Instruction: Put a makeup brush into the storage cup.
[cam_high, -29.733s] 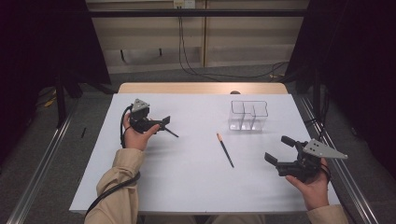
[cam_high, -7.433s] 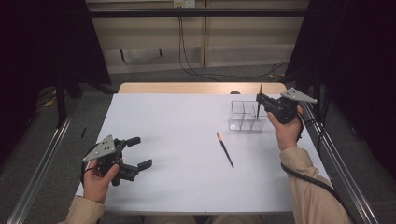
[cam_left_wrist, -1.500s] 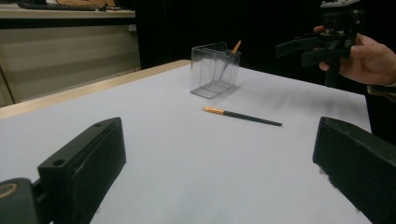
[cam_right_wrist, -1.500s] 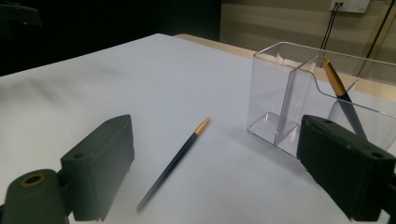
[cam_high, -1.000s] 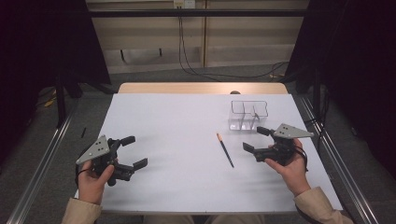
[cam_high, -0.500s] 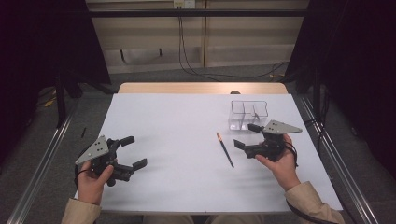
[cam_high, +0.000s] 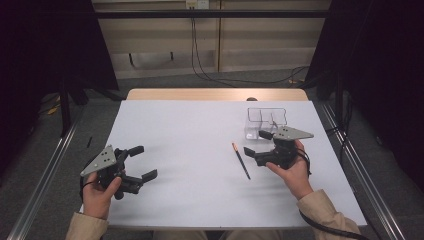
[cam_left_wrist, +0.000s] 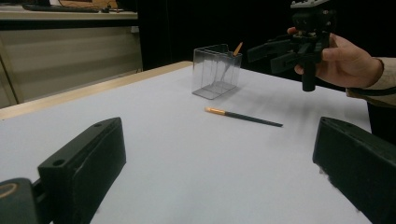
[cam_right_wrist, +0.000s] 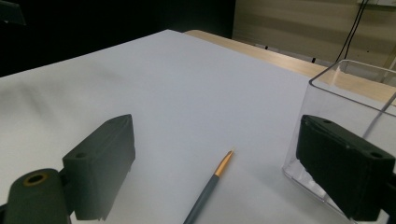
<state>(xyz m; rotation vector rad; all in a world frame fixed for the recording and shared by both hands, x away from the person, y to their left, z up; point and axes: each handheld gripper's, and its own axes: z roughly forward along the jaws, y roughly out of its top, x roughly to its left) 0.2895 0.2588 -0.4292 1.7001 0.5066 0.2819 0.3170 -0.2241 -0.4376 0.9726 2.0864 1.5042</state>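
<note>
One pencil (cam_high: 241, 160) lies flat on the white table (cam_high: 190, 130), just left of the right gripper (cam_high: 260, 144), whose jaws stand apart and empty, with one clear box (cam_high: 266, 122) holding a second pencil behind, while the left gripper (cam_high: 142, 162) hovers wide open, well apart.

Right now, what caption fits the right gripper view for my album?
Open right gripper hovers over a gold-tipped pencil beside a clear box.

Right gripper (cam_high: 256, 143), jaws apart, hovers just beside the pencil (cam_high: 240, 160) on the table (cam_high: 190, 130)
</note>
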